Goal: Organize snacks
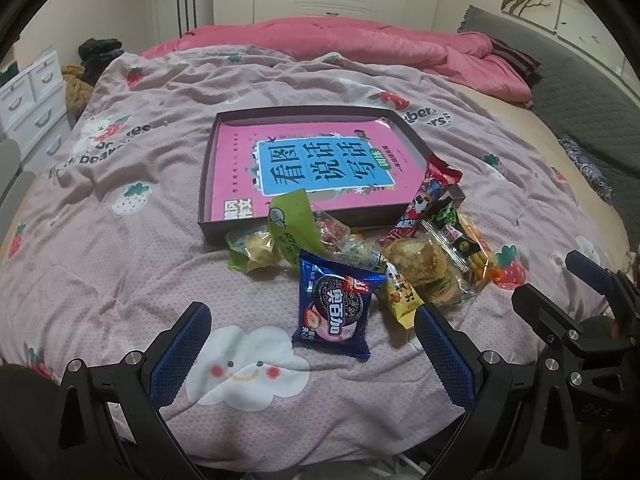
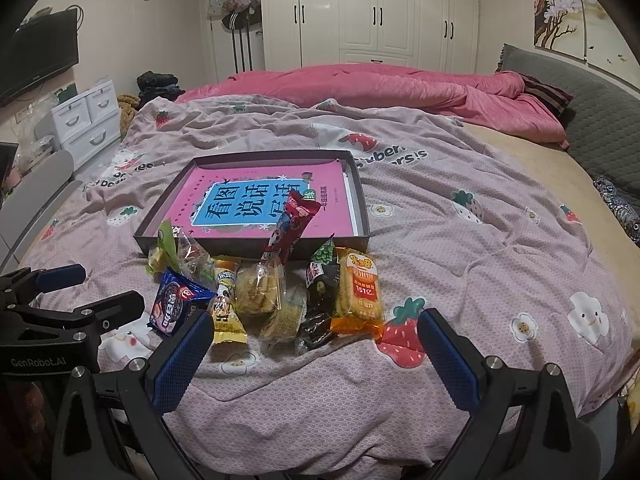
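Several small snack packets lie heaped on the bed's quilt (image 1: 120, 272), just in front of the near wall of a shallow dark tray (image 1: 208, 184) that holds a pink book (image 1: 320, 160). Nearest the left gripper (image 1: 312, 344) is a blue cookie packet (image 1: 334, 308), lying flat and a little apart from the heap. A red stick packet (image 2: 290, 226) leans over the tray's near wall; an orange cracker packet (image 2: 360, 288), a dark green packet (image 2: 322, 280) and a clear bag of pastries (image 2: 258, 286) crowd together ahead of the right gripper (image 2: 314, 344).

Both grippers hover low over the quilt with jaws spread wide and nothing between them.

All of these look light, with thin, slick, crinkly film around brittle contents, so a hard squeeze would likely crush the biscuits and a shallow pinch may slide off. The blue packet seems the easiest start: take it across its short width, near the crimped end seal, where the film is stiff. The quilt is soft and will give under the fingers, so a low, level approach should get a finger under an edge. Packets in the heap overlap, and lifting one may drag its neighbours.
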Demonstrator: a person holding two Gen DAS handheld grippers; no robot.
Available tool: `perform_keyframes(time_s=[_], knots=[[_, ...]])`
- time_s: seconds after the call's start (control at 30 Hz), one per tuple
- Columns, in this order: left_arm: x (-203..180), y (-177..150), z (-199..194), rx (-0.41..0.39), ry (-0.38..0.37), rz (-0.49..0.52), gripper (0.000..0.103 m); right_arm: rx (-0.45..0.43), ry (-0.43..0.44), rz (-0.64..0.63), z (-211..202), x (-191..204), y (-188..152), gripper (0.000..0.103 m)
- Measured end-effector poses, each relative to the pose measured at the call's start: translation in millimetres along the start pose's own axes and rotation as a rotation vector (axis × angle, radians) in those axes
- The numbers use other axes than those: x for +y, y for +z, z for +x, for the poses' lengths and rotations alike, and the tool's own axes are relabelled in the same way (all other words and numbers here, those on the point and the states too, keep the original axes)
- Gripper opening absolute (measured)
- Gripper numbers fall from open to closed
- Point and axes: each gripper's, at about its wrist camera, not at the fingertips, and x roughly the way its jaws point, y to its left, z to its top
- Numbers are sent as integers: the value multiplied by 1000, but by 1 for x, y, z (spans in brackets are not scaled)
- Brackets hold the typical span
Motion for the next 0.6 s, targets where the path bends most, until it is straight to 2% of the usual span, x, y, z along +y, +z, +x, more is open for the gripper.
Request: perform_keyframes(time_s=[0.6], knots=[[-2,0,-1,-1,-2,5,101,-5,-1,-3,-2,1,2,102]])
